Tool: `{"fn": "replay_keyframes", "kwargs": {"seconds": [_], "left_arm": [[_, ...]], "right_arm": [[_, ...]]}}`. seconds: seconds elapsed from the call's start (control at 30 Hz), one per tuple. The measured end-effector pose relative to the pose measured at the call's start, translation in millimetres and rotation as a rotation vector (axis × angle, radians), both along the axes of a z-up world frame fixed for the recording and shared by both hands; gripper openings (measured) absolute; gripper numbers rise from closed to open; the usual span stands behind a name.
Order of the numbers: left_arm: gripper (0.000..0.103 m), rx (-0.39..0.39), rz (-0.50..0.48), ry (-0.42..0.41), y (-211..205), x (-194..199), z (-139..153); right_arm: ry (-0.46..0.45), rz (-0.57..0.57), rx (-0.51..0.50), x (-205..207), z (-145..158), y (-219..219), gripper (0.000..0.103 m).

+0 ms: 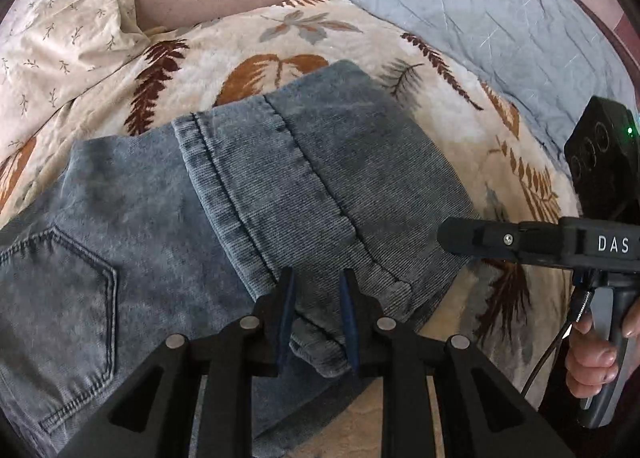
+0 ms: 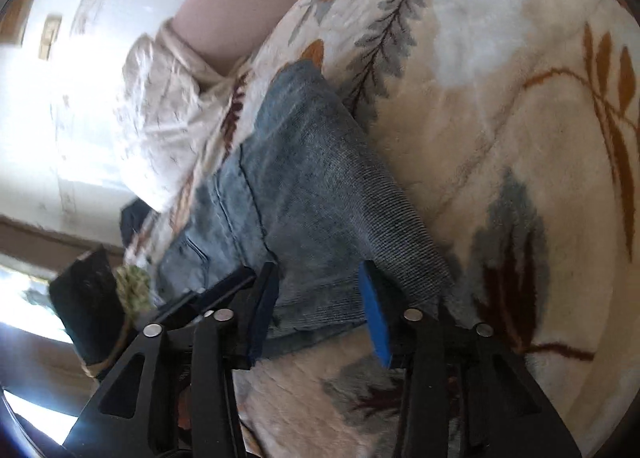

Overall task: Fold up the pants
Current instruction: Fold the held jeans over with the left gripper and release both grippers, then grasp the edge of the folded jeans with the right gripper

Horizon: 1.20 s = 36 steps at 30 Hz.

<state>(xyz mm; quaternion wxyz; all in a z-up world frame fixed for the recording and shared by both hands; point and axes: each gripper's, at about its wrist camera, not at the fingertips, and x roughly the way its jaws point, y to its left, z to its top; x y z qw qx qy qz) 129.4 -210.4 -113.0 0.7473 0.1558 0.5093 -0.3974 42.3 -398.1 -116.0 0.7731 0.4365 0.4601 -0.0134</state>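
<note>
While the folded pants (image 1: 256, 193) lie on the leaf-print blanket (image 1: 460, 105), their near edge is pinched by the left gripper (image 1: 318, 314). No denim is clamped by the parted right gripper (image 2: 320, 310); if only one corner is lifted, the fold may be dragged askew

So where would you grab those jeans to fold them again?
Probably at the near folded edge of the jeans, from the side facing the cameras. The layers bunch there into a thick, raised lip that overhangs the leaf-print blanket, so the left tongs could pinch it without digging underneath.
</note>
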Motion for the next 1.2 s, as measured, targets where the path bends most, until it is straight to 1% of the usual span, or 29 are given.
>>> {"fn": "replay_keyframes", "kwargs": {"seconds": [0.1, 0.13, 0.2, 0.27, 0.3, 0.33, 0.37, 0.4, 0.43, 0.47, 0.5, 0.53, 0.63, 0.67, 0.73, 0.8, 0.83, 0.87, 0.9, 0.97, 1.03, 1.1, 1.13, 1.17, 1.2], "left_arm": [[0.024, 0.000, 0.027, -0.013, 1.2, -2.0, 1.2], [0.024, -0.012, 0.057, -0.013, 3.9, -2.5, 3.6], [0.027, -0.041, 0.109, -0.029, 12.2, -8.3, 9.4], [0.031, -0.099, 0.151, -0.090, 32.0, -22.9, 23.3], [0.032, -0.112, 0.164, -0.122, 42.9, -29.5, 29.3], [0.038, -0.118, 0.190, -0.175, 58.1, -40.8, 37.7], [0.049, -0.122, 0.230, -0.227, 74.6, -51.2, 44.5], [0.056, -0.126, 0.272, -0.267, 90.4, -60.1, 49.3], [0.069, -0.137, 0.330, -0.312, 111.4, -70.8, 54.5], [0.080, -0.153, 0.413, -0.362, 138.6, -83.3, 59.5], [0.084, -0.165, 0.495, -0.402, 162.3, -93.9, 61.9], [0.092, -0.167, 0.584, -0.428, 187.2, -102.9, 62.7], [0.094, -0.168, 0.795, -0.452, 255.0, -117.7, 59.3], [0.094, -0.175, 0.862, -0.454, 277.2, -118.9, 58.1], [0.096, -0.200, 0.964, -0.442, 310.0, -113.1, 54.1], [0.096, -0.214, 1.051, -0.379, 338.6, -98.5, 45.0], [0.096, -0.240, 1.085, -0.326, 351.0, -92.0, 38.3], [0.096, -0.285, 1.107, -0.271, 361.5, -85.0, 30.4], [0.096, -0.304, 1.114, -0.242, 365.9, -80.8, 23.2], [0.096, -0.318, 1.105, -0.224, 369.3, -75.7, 12.8], [0.096, -0.352, 1.095, -0.169, 370.3, -68.3, 7.4], [0.100, -0.374, 1.061, -0.118, 361.4, -58.5, 3.5], [0.100, -0.362, 1.050, -0.112, 357.5, -52.9, 0.6], [0.100, -0.344, 1.059, -0.125, 354.7, -52.8, -0.7], [0.100, -0.338, 1.059, -0.136, 353.2, -51.9, -1.3]], "right_arm": [[0.010, 0.026, -0.038, 2.3, 0.9, 3.9, 0.037], [0.010, 0.026, -0.045, 2.2, 1.7, 5.6, 0.038], [-0.001, 0.008, -0.027, 2.1, 4.1, 5.7, 0.041], [-0.028, -0.008, -0.021, -1.9, 11.8, 5.6, 0.043], [-0.061, -0.011, -0.038, -4.4, 19.0, 6.6, 0.044], [-0.093, -0.010, -0.059, -6.0, 26.4, 8.7, 0.045], [-0.117, -0.005, -0.076, -7.8, 32.1, 10.9, 0.047], [-0.140, 0.006, -0.091, -7.6, 36.9, 15.4, 0.047], [-0.158, 0.019, -0.097, -6.9, 40.2, 20.7, 0.047], [-0.176, 0.037, -0.104, -5.3, 43.0, 29.3, 0.047], [-0.186, 0.049, -0.112, -4.5, 44.9, 35.2, 0.047], [-0.198, 0.069, -0.132, -3.1, 48.2, 45.2, 0.047], [-0.226, 0.139, -0.196, -0.4, 56.8, 74.0, 0.047], [-0.239, 0.181, -0.229, 1.7, 60.2, 89.8, 0.047], [-0.254, 0.242, -0.245, 7.9, 65.1, 114.3, 0.047], [-0.260, 0.300, -0.259, 14.0, 71.1, 137.1, 0.048], [-0.256, 0.331, -0.273, 20.2, 74.1, 151.7, 0.048], [-0.242, 0.365, -0.284, 32.0, 78.8, 172.4, 0.048], [-0.236, 0.388, -0.281, 36.6, 81.7, 182.3, 0.048], [-0.233, 0.466, -0.277, 59.7, 92.5, 218.1, 0.048], [-0.228, 0.546, -0.311, 83.2, 105.6, 255.2, 0.048], [-0.212, 0.645, -0.342, 109.4, 116.2, 295.3, 0.049], [-0.206, 0.677, -0.354, 119.3, 119.0, 309.8, 0.049], [-0.196, 0.722, -0.367, 134.0, 122.3, 329.9, 0.051], [-0.187, 0.747, -0.368, 143.2, 122.9, 341.1, 0.053]]}}
